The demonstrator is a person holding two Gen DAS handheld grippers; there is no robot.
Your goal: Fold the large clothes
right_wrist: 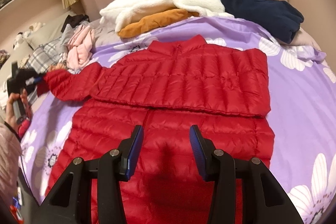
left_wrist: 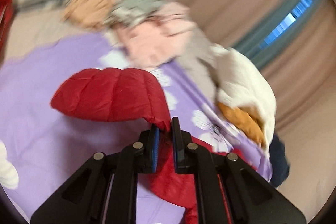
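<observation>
A red puffer jacket (right_wrist: 180, 81) lies flat on the purple flowered bedsheet (right_wrist: 294, 102), collar away from me, with one side folded across its chest. Its other sleeve (right_wrist: 69, 85) stretches out to the left, where my left gripper (right_wrist: 34, 80) pinches the cuff, lifted off the sheet. In the left wrist view that sleeve (left_wrist: 109, 93) arches up from the left gripper (left_wrist: 164, 131), which is shut on the cuff. My right gripper (right_wrist: 167, 135) hovers over the jacket's lower part, open with nothing between its fingers.
A white fleece (right_wrist: 163, 1) and an orange garment (right_wrist: 153, 22) are piled at the bed's far side, with a navy garment (right_wrist: 264, 12) to their right. Pink (right_wrist: 80, 49) and plaid clothes (right_wrist: 42, 56) lie at the left. A person's hand (right_wrist: 14, 106) holds the left gripper's handle.
</observation>
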